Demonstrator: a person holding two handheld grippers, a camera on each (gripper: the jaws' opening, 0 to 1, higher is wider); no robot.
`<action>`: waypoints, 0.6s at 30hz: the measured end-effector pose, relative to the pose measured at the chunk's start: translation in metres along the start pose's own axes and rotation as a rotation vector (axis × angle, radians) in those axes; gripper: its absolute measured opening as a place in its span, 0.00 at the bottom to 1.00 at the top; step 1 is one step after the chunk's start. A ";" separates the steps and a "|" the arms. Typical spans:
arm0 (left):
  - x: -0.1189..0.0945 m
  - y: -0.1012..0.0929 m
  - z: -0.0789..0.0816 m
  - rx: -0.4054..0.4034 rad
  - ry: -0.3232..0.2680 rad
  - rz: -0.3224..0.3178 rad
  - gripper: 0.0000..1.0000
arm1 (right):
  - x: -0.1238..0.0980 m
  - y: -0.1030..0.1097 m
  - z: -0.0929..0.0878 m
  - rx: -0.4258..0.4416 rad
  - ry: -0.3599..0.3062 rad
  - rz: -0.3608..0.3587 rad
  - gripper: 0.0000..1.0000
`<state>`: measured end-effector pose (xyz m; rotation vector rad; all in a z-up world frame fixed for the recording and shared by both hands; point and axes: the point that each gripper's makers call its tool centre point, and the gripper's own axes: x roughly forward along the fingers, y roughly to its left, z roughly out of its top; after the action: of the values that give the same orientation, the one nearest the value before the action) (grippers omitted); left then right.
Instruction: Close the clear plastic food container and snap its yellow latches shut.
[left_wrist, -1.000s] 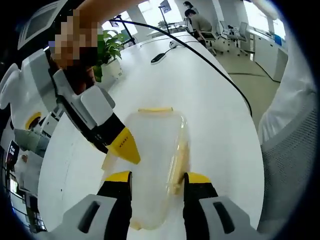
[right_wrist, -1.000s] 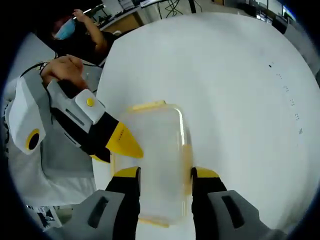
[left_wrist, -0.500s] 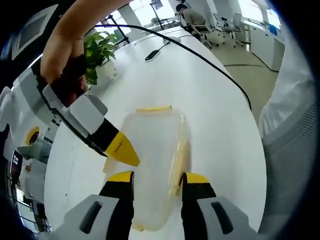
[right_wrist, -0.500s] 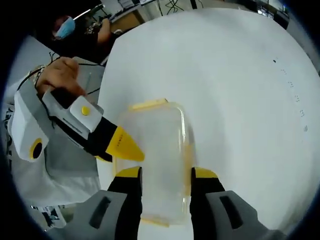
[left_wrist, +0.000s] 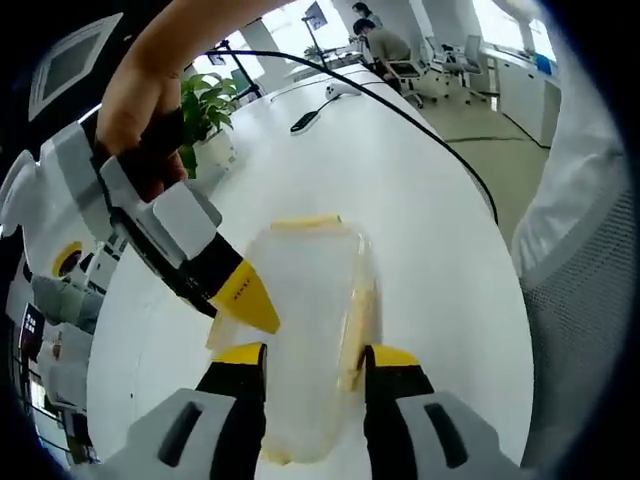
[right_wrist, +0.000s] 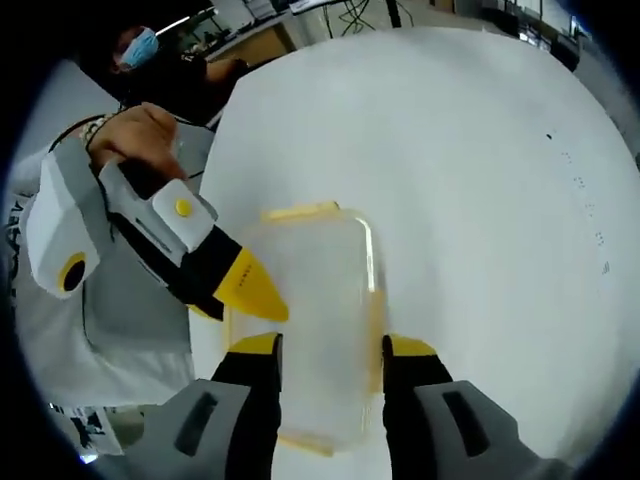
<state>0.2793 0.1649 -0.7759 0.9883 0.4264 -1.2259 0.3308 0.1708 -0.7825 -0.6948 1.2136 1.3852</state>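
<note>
Left claw (left_wrist: 312, 357): its two yellow-tipped jaws stand apart, one on each long side of the container, with the near end of the box between them; whether they press its walls cannot be told.
Right claw (right_wrist: 330, 350): its jaws are likewise spread and straddle the box's near end; contact with the sides cannot be told.
Container (left_wrist: 300, 330): a clear plastic box with the lid lying on top, resting on the table just ahead of the left claw and partly between its tips. In the right gripper view the container (right_wrist: 310, 300) sits the same way ahead of that claw.
Side latch (left_wrist: 358, 325): a yellow strip along the box's edge, just ahead of the left claw's right tip.
Far latch (left_wrist: 305, 223): a yellow strip on the end of the box away from the left claw.
Other claw, left gripper view: the right claw comes in from the left, its yellow tip touching or just at the box's left edge, ahead of the left jaw.
Hand (left_wrist: 150, 110): grips that claw's handle, further out and left.
Table (left_wrist: 400, 190): white, running away beyond the box.
Cable (left_wrist: 420, 125): black, lying across the table past the box.
Plant (left_wrist: 205, 100): green leaves in a white pot, far left on the table.
</note>
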 end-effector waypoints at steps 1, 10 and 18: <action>-0.003 0.001 0.001 -0.018 -0.006 -0.021 0.31 | -0.003 -0.001 0.001 -0.021 -0.004 -0.035 0.36; -0.032 0.026 -0.036 -0.015 0.112 -0.018 0.77 | -0.027 0.001 -0.013 -0.138 -0.026 -0.193 0.78; -0.027 0.040 -0.034 -0.041 0.106 -0.071 0.87 | -0.024 0.023 -0.029 -0.209 -0.056 -0.221 0.82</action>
<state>0.3144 0.2090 -0.7581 1.0135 0.5714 -1.2268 0.3072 0.1387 -0.7626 -0.9020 0.9255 1.3472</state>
